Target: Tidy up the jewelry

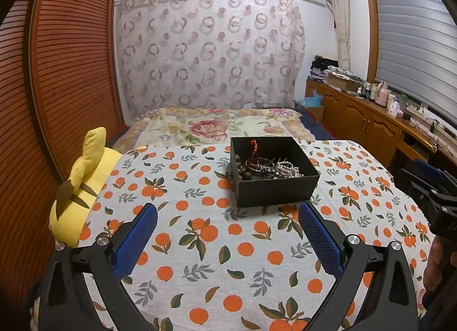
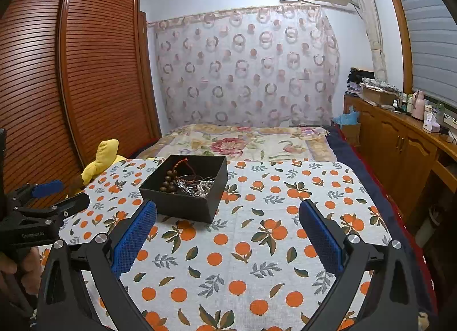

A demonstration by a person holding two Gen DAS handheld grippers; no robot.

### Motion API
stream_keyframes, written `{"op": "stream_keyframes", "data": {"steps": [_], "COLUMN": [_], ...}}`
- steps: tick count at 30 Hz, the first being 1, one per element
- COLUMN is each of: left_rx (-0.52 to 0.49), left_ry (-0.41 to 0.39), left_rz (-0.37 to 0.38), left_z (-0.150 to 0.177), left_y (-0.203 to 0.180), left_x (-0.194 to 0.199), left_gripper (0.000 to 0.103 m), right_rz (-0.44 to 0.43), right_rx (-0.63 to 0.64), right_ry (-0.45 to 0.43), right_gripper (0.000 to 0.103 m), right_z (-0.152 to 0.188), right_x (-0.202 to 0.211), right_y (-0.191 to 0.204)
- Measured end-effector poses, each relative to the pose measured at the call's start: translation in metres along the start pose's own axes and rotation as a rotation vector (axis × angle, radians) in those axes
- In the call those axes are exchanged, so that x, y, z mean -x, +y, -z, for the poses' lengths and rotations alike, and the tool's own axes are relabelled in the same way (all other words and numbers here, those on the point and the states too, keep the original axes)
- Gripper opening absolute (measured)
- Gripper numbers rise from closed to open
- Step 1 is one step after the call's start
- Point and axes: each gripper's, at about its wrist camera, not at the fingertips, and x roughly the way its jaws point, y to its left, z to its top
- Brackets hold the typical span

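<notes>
A black open box [image 1: 275, 191] [image 2: 182, 202] stands on the orange-print cloth. Inside it lies a tangle of jewelry: brown wooden beads [image 1: 242, 169] [image 2: 168, 182], a white pearl strand [image 1: 288, 168] [image 2: 204, 188], thin bangles and a red cord [image 1: 253, 146]. My left gripper [image 1: 228, 211] hovers just short of the box's near wall, its blue pads wide apart with nothing between them. Open as well, my right gripper [image 2: 228, 211] holds nothing and sits to the right of the box, near its front corner. Each gripper shows at the edge of the other's view.
The cloth [image 1: 200, 245] [image 2: 257, 245] covers a table at the foot of a bed. A yellow plush toy [image 1: 82, 185] [image 2: 100, 162] lies at the cloth's left edge. A slatted wooden wardrobe [image 1: 57, 59] rises on the left; a cluttered wooden cabinet [image 2: 400, 136] runs along the right.
</notes>
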Motion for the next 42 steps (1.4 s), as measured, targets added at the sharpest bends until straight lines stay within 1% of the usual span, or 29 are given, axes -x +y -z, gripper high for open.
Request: {"op": "stream_keyframes", "data": {"steps": [22, 30, 42], "left_rx": [0.002, -0.008, -0.009], "left_ry": [-0.005, -0.023, -0.029], "left_rz": [0.003, 0.001, 0.003], "left_z": [0.000, -0.006, -0.006], "left_y": [0.000, -0.004, -0.004], "left_x": [0.003, 0.012, 0.013], "left_gripper": [0.095, 0.095, 0.095], "right_rz": [0.004, 0.008, 0.007], "right_rx": [-0.003, -0.005, -0.005], "right_ry": [-0.001, -0.003, -0.003], "right_gripper": [0.101, 0.101, 0.101], "right_z": [0.001, 0.003, 0.003], "right_x": [0.001, 0.000, 0.000], "right_y": [-0.002, -0.007, -0.007]}}
